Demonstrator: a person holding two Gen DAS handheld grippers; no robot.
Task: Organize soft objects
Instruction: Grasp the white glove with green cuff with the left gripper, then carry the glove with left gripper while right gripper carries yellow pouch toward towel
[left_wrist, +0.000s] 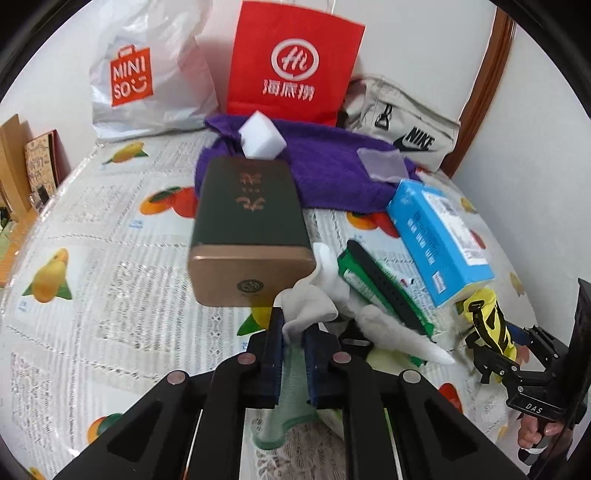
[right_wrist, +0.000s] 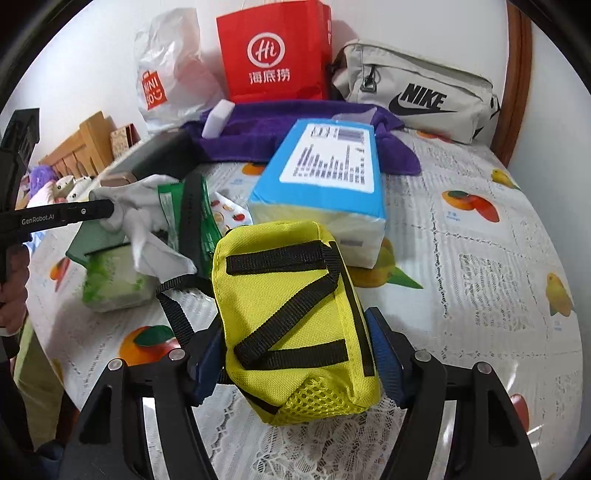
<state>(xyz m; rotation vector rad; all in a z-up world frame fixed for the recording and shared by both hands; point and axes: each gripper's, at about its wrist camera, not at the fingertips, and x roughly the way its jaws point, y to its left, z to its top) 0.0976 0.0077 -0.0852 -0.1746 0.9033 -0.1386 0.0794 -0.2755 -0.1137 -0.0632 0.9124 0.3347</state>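
In the left wrist view my left gripper (left_wrist: 293, 325) is shut on a crumpled white cloth (left_wrist: 314, 299), whose loose end trails right over the table. A pale green-edged cloth (left_wrist: 284, 410) lies under the fingers. The right wrist view shows the same grip from the side, on the white cloth (right_wrist: 144, 225). My right gripper (right_wrist: 295, 332) is shut on a yellow pouch (right_wrist: 288, 280) with black straps, its blue pads pressing both sides. The pouch (left_wrist: 487, 317) appears at the right edge of the left wrist view, tilted up off the table.
A dark green tin (left_wrist: 247, 229) with a copper lid, a blue tissue pack (right_wrist: 325, 173), a green packet with a black strap (left_wrist: 384, 291), and a purple towel (left_wrist: 332, 173) with a white sponge block (left_wrist: 262, 136) crowd the fruit-print table (left_wrist: 92, 258). Bags line the back wall.
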